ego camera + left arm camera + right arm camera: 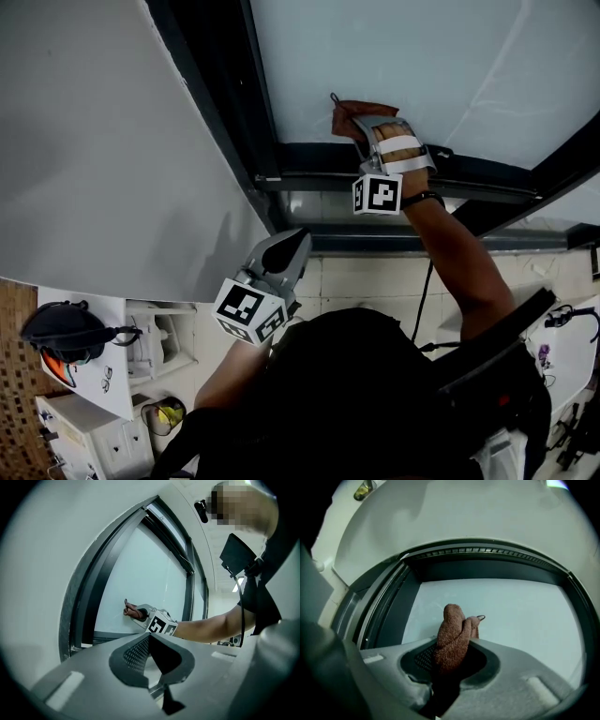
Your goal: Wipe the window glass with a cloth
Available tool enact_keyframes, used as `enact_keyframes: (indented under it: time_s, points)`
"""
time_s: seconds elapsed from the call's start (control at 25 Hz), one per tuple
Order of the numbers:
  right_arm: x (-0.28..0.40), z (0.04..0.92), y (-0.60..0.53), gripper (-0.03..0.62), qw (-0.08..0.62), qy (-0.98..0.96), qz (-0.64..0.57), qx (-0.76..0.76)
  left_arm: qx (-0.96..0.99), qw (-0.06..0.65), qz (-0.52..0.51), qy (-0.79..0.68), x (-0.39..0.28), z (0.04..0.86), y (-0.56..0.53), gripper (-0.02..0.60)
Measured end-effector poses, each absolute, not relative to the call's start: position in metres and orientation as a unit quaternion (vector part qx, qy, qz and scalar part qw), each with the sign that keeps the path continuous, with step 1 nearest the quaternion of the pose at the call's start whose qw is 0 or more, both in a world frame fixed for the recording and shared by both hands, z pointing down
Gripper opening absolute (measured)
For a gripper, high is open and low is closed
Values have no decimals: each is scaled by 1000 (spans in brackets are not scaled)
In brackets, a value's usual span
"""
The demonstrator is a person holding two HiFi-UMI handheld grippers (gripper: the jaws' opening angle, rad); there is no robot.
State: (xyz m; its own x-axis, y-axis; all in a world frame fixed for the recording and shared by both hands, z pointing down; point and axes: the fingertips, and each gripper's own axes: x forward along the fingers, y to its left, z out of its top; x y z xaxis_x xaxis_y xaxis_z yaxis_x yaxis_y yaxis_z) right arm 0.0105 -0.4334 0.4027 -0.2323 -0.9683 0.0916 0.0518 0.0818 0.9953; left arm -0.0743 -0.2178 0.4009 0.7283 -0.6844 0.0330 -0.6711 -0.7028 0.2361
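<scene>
1. Head view shows the right gripper (pixel 359 125) at upper centre of the frame, its jaws clamped on a brown cloth (pixel 360 110).
2. The cloth sits against the window glass (pixel 403 52), low on the pane and just above the dark window frame (pixel 394 176).
3. In the right gripper view the cloth (pixel 452 637) stands bunched between the closed jaws at frame centre. Its top fold and small hanging loop look to be touching the glass (pixel 515 616).
4. My judgement is that wiping is under way. The cloth is gripped and on the pane, at its lower left part.
5. Faint streaks cross the glass at upper right of the head view. I cannot tell which areas have been wiped, so most of the pane should count as left to do.
6. The right arm reaches forward from lower right of the head view, nearly straight, forearm bare, with a dark band at the wrist.
7. The left gripper (pixel 286 255) hangs at lower centre, close to the body and well apart from the glass.
8. In the left gripper view its jaws (pixel 151 660) rest together with nothing between them, aimed toward the window.
</scene>
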Motion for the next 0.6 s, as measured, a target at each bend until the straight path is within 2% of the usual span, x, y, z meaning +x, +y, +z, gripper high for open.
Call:
enact_keyframes:
  time_s: [0.6]
  points:
    - [11,443,-434,77,498,-587,-517,374,922,118,-30,-367,-74,402,-217,17]
